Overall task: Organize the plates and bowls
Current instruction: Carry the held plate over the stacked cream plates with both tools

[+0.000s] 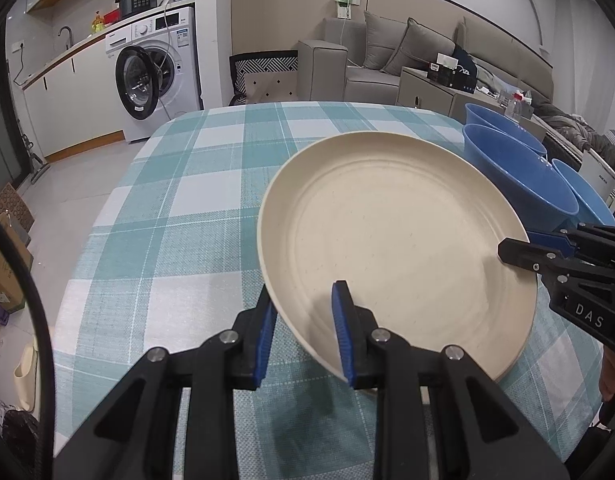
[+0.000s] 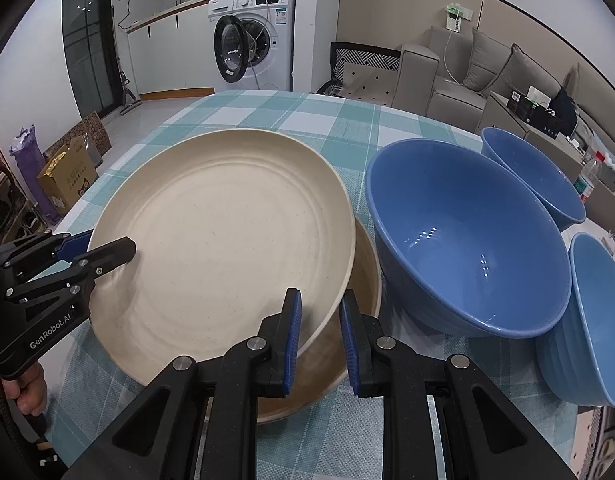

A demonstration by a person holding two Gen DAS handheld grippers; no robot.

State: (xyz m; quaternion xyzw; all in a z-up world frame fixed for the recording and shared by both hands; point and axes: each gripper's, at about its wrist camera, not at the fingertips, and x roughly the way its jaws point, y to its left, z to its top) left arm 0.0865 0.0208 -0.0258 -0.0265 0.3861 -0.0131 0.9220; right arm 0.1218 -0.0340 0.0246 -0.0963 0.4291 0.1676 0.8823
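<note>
A cream plate (image 1: 399,236) (image 2: 219,232) hangs tilted just above a second cream plate (image 2: 327,372) that lies on the checked tablecloth (image 2: 327,120). My left gripper (image 1: 303,300) (image 2: 107,246) is shut on the upper plate's left rim. My right gripper (image 2: 320,296) (image 1: 515,244) is shut on its opposite rim, with the lower plate showing under its fingers. To the right of the plates stand three blue bowls: a large one (image 2: 467,240) (image 1: 515,176), one behind it (image 2: 535,176) and one at the right edge (image 2: 599,320).
The tablecloth (image 1: 179,200) is bare to the left of and behind the plates. Past the table's far edge are a patterned chair (image 2: 363,68), a washing machine (image 2: 259,40) and a grey sofa (image 2: 467,76). Cardboard boxes (image 2: 67,176) stand on the floor at the left.
</note>
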